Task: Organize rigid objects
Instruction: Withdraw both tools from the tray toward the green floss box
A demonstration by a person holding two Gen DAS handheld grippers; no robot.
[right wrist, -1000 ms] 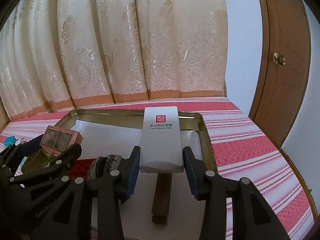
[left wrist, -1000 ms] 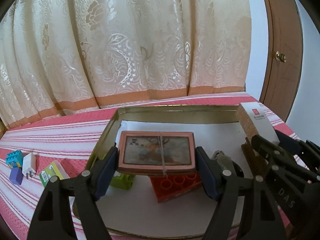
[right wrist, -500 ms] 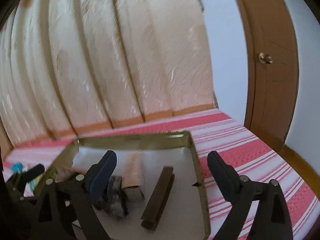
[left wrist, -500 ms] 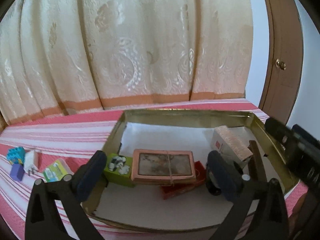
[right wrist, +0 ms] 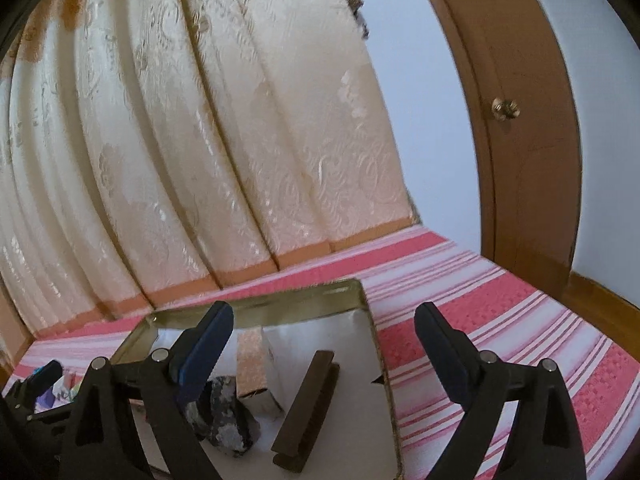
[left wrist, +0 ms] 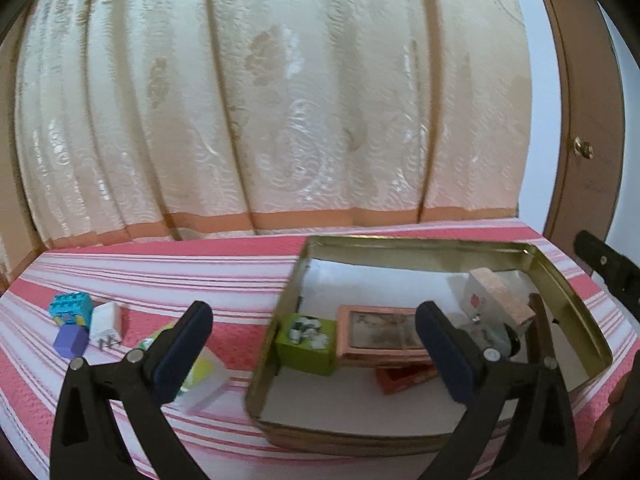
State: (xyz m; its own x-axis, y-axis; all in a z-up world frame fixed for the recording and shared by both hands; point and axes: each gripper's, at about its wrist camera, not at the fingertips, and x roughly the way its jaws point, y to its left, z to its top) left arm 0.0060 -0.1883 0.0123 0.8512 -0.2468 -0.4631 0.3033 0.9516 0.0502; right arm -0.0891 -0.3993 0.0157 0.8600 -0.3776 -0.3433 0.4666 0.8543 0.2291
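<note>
Striped cloth (left wrist: 240, 264) under gold tin (left wrist: 572, 280), curtain behind. Left gripper (left wrist: 312, 344) wide, empty; its view alone shows pink frame (left wrist: 380, 332), green cube (left wrist: 306, 340) in tin, blocks (left wrist: 70, 308) outside. Right gripper (right wrist: 324, 344) wide, empty; shows brown bar (right wrist: 308, 400), dark rock (right wrist: 226, 420).

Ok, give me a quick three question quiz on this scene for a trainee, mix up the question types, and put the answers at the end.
1. True or false: the left claw is clamped on the pink framed picture.
2. Multiple choice: where does the white charger plug lie? A, in the gold tin tray. B, on the striped cloth to the left of the tray. C, in the right claw.
3. Fill in: the green cube sits in the tray's near-____ corner, seen from the left wrist.

Key: 1 false, it is open and empty. 2 B. 3 left.
</note>
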